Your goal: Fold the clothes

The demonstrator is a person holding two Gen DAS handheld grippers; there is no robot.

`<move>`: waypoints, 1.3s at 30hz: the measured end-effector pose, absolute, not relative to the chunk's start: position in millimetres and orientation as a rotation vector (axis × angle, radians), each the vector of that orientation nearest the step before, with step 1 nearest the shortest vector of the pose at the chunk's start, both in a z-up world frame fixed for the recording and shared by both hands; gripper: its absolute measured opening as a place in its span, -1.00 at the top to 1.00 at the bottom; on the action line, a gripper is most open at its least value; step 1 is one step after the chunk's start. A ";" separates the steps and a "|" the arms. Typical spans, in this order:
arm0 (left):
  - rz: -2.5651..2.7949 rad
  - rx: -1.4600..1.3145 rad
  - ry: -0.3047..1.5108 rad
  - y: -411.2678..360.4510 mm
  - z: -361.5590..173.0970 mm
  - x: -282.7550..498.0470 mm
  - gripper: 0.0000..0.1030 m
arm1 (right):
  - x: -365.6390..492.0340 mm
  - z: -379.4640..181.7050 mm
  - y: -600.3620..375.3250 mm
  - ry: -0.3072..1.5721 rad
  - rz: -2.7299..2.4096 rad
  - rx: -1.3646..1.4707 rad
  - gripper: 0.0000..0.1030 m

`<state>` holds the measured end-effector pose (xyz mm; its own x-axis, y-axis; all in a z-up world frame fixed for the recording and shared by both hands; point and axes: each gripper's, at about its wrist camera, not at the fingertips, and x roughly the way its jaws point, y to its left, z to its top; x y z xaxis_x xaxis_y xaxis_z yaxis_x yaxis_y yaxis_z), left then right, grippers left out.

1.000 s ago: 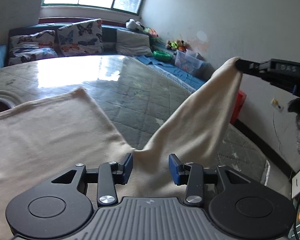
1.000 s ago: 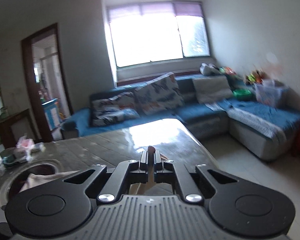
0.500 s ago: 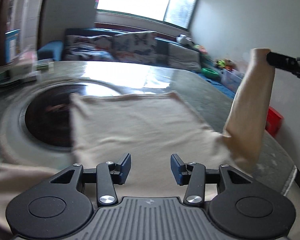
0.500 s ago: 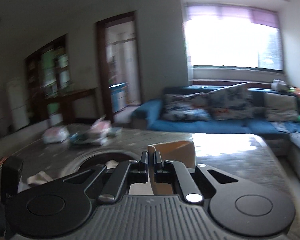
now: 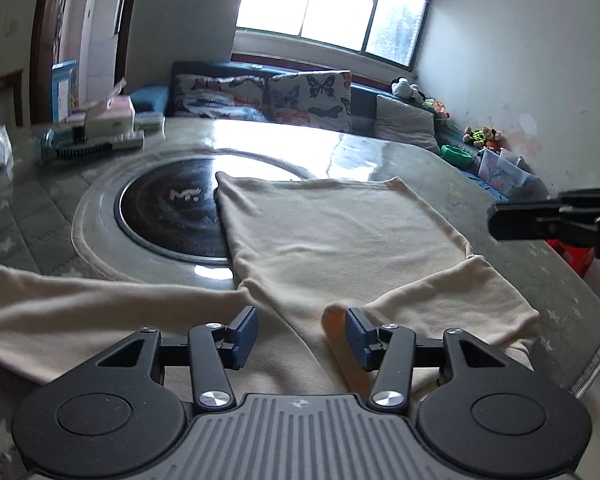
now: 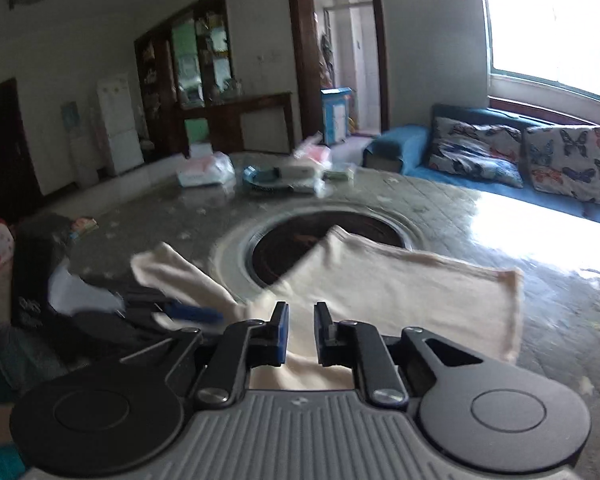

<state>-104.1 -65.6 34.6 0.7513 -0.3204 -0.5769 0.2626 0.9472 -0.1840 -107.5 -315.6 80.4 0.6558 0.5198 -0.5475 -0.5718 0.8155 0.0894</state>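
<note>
Garment (image 5: 340, 240) under fold: a cream long-sleeved top lying flat on the counter (image 5: 400, 160), its body spread from the centre toward 1 o'clock in the left wrist view and partly covering the dark round inset plate (image 5: 168, 216) at 10 o'clock. One sleeve (image 5: 60, 308) trails out flat toward 9 o'clock; the other sleeve (image 5: 460, 296) lies doubled back at 4 o'clock, its cuff close to the body's side edge, judged a first fold already laid.

Left tongs (image 5: 302, 334): jaws opening, about half wide, cloth beneath them but nothing pinched; a raised crease stands just beside the right-hand pad. They hover low over the shoulder area, judged so as to leave the cloth where it was laid.

Right tongs (image 6: 301, 330): jaws narrow and opening, with cream cloth visible in the gap; the pads do not appear to press it, judged a release of the folded sleeve. In the left wrist view these tongs (image 5: 496, 222) stand at 3 o'clock, clear of the cloth.

Clutter of packets (image 6: 204, 172) sits at the counter's far side, well apart from the garment.
</note>
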 end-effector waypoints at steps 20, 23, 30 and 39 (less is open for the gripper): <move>-0.375 0.043 0.715 -101.1 21.4 -77.1 0.44 | -59.8 31.4 -377.1 0.720 0.517 -0.308 0.41; -0.364 0.058 0.710 -100.6 23.4 -75.7 0.68 | -50.8 25.5 -374.3 0.740 0.574 -0.371 0.41; -0.353 0.069 0.640 -100.4 37.9 -76.5 0.80 | -48.3 21.3 -375.2 0.731 0.584 -0.404 0.88; -0.341 0.072 0.631 -101.8 37.2 -66.7 0.78 | -52.3 15.2 -377.9 0.714 0.494 -0.401 0.89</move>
